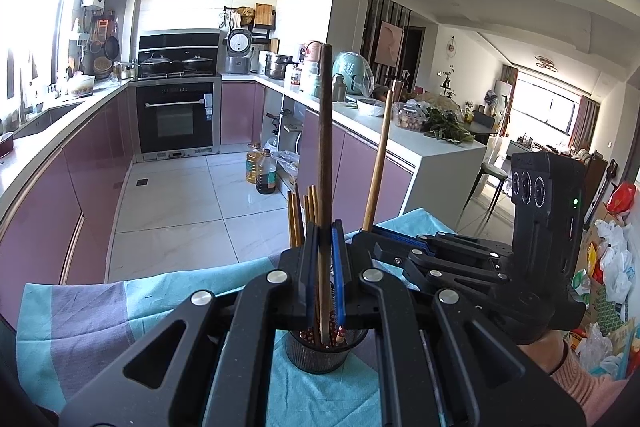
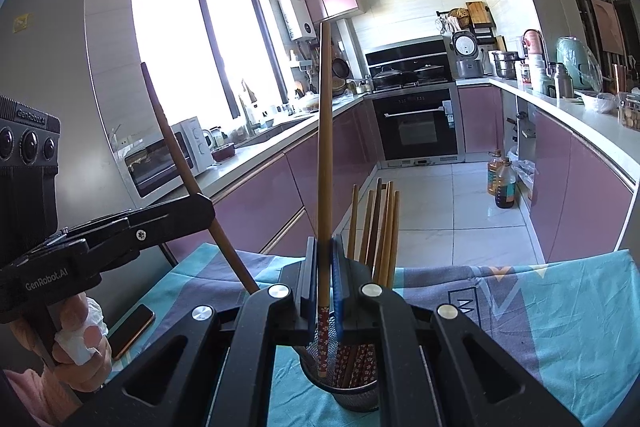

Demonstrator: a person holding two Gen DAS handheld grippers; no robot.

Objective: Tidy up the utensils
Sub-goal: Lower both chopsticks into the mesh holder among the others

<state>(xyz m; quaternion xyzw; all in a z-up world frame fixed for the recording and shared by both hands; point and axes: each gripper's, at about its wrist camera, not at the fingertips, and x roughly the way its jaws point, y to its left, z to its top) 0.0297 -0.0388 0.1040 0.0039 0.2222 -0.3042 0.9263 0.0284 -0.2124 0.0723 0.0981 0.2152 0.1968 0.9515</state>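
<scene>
Left gripper (image 1: 325,267) clamped on dark chopstick (image 1: 326,163) over mesh holder (image 1: 326,351).

Chopstick stands near upright, patterned lower end inside the holder among other chopsticks (image 1: 302,215). Holder rests on a teal and grey cloth (image 1: 100,311). To the right, the right gripper (image 1: 370,229) grips a lighter chopstick (image 1: 378,163), tilted slightly rightward. Kitchen counter (image 1: 400,135) behind.

Phone (image 2: 132,329) on teal-and-grey cloth (image 2: 560,307); oil bottles (image 1: 262,169) on floor.

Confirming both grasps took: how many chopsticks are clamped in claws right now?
2. A dark chopstick in the left claw; a lighter chopstick in the right claw. Both lower ends reach into the mesh holder. Loose chopsticks there are partly hidden.
</scene>
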